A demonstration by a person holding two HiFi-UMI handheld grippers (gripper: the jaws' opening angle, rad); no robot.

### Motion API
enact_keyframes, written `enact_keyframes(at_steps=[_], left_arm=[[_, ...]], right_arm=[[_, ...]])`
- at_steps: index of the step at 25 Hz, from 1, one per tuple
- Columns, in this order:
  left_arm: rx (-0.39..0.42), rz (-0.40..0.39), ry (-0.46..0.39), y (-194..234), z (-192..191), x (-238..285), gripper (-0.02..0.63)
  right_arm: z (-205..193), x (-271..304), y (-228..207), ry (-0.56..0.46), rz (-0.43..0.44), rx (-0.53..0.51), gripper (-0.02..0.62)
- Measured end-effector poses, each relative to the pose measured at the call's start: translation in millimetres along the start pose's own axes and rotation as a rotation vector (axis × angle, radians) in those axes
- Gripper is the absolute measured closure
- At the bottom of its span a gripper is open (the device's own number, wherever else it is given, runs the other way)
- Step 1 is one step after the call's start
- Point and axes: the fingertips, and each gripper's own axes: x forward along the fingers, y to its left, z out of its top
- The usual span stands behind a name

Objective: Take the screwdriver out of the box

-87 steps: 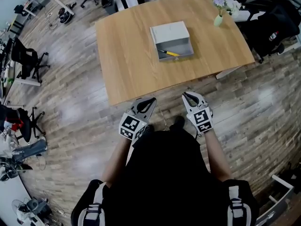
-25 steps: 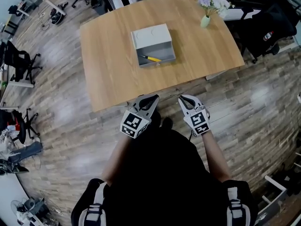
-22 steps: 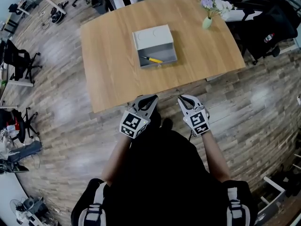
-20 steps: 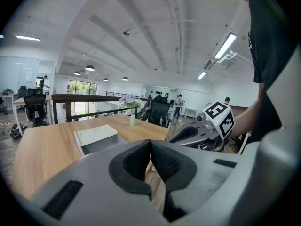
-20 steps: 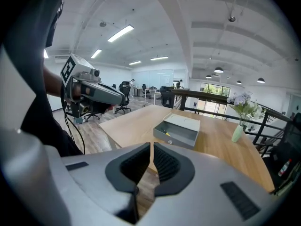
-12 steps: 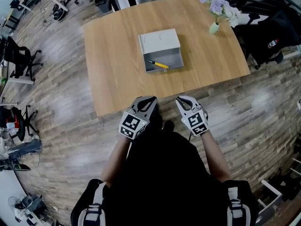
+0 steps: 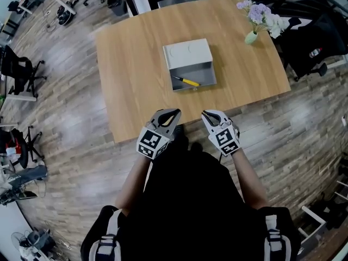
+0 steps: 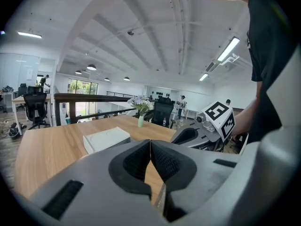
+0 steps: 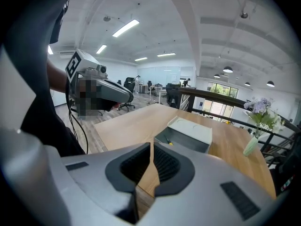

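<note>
A: So, is any print readable?

B: Only the black-and-white square markers on each gripper's cube, and they carry patterns, not words. The grey box (image 7: pixel 187 52) has two faint round marks on its pale top.

A: What differs from half a second ago?

B: The wooden table (image 7: pixel 130 64) sits slightly lower in the head view, so the gripper tips lap a little further over its near edge. The box and the vase (image 7: pixel 251 37) keep their places on the table.

A: What do the containers hold?

B: The box sits near the middle of the table, with its open compartment facing the person. The screwdriver (image 7: pixel 186 81) lies slantwise on the floor of that compartment. It has a yellow handle and a dark shaft. The vase, near the far right corner, holds pale purple and white flowers.

A: And the tongs?

B: The left gripper (image 7: pixel 173 113) and right gripper (image 7: pixel 206 115) both have their jaws pressed together with nothing between them. They are held side by side at the table's near edge, well apart from the box.
</note>
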Motion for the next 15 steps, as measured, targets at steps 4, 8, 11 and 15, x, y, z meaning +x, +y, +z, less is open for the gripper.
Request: enact_keyframes(at_steps=[4,8,11,15], left_arm=[[0.004,-0.016,-0.005,17.4,5.2,5.8,0.584],[0.007,-0.029,-0.014,30.6,8.6,10.3,0.584],[0.012,-0.034,-0.010,41.8,6.9,11.0,0.584],[0.016,-0.035,-0.016,57.7,8.8,9.6,0.584]], right_arm=[[7.5,13.7,-6.3,0.003,-0.010,-0.010,0.560],[13.8,25.0,-14.5,0.011,-0.023,-0.024,0.560],[17.7,34.1,-18.4,0.013,-0.035,-0.013,0.560],[24.8,46.4,-22.5,0.009,-0.047,-0.013,0.560]])
